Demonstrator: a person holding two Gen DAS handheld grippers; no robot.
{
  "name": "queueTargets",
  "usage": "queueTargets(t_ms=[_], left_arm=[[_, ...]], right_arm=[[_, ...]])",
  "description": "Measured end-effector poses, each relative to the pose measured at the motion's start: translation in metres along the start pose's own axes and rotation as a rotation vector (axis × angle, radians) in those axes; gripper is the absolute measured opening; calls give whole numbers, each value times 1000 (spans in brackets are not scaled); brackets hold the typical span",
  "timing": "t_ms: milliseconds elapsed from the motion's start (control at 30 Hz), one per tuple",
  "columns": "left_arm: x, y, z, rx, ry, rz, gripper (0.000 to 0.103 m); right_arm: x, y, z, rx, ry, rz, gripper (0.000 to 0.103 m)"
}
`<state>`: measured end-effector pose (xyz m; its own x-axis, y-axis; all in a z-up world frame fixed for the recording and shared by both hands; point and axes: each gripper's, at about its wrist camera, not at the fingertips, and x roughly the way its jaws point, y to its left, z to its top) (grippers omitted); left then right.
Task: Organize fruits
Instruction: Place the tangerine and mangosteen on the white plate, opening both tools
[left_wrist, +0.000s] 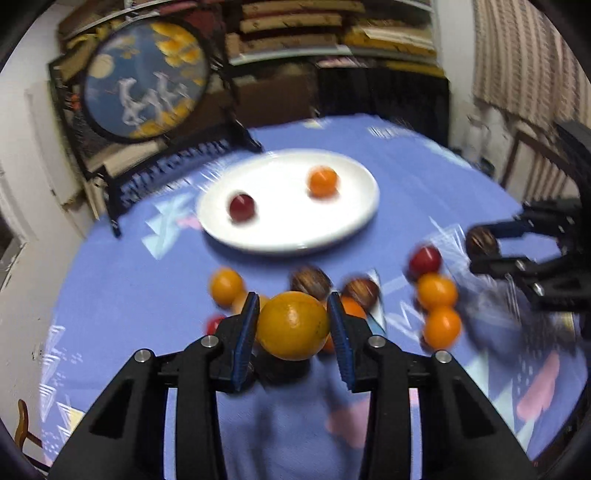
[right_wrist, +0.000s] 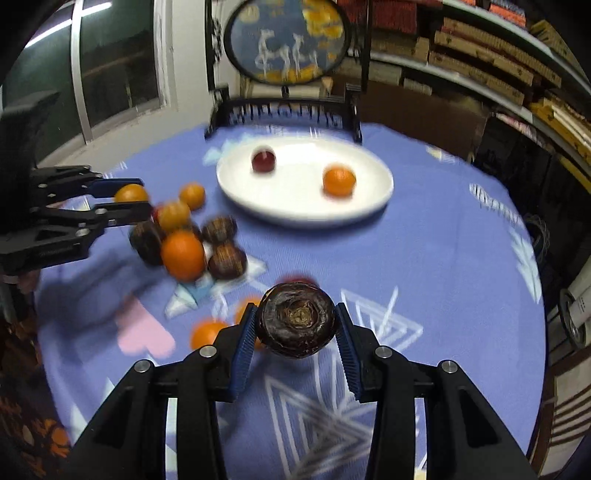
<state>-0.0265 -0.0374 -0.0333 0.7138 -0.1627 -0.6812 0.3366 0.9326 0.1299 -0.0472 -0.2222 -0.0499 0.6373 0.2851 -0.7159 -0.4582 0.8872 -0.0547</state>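
Orange fruit (left_wrist: 292, 325) pinched between left gripper (left_wrist: 291, 325) pads, held above blue tablecloth (left_wrist: 147, 295). Dark brown fruit (right_wrist: 296, 320) clamped in right gripper (right_wrist: 295, 325). Carry step judged in hand. White plate (left_wrist: 354, 218) beyond, red fruit (left_wrist: 242, 207) and small orange (left_wrist: 323, 181) already on it; next calls for reach over rim, release apart.

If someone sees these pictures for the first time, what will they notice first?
Probably the two fruits gripped up close: an orange in the left tongs and a dark brown fruit in the right tongs. Behind them, a white plate on the blue cloth holds one red fruit and one small orange.
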Motion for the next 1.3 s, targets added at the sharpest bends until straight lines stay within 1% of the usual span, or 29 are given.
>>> queueTargets(t_ms=[200, 267, 333, 467, 600, 800, 1067, 1300], left_arm=[[8, 24, 48, -55, -58, 99, 37], [14, 29, 65, -63, -74, 134, 37], [20, 31, 75, -69, -80, 147, 37], [40, 35, 91, -86, -69, 162, 37], [64, 37, 95, -93, -34, 163, 37], [95, 44, 100, -94, 8, 169, 37], [120, 53, 104, -88, 40, 173, 37], [140, 52, 115, -61, 53, 187, 37]], right_arm=[[-14, -1, 43, 42, -134, 2, 42], [-14, -4, 57, 63, -162, 10, 42], [-11, -6, 70, 76, -177, 11, 42], [7, -10, 91, 102, -167, 19, 42], [30, -12, 107, 118, -146, 30, 42], [56, -11, 120, 120, -117, 39, 42], [85, -13, 133, 109, -73, 36, 42], [111, -22, 146, 131, -41, 21, 42]])
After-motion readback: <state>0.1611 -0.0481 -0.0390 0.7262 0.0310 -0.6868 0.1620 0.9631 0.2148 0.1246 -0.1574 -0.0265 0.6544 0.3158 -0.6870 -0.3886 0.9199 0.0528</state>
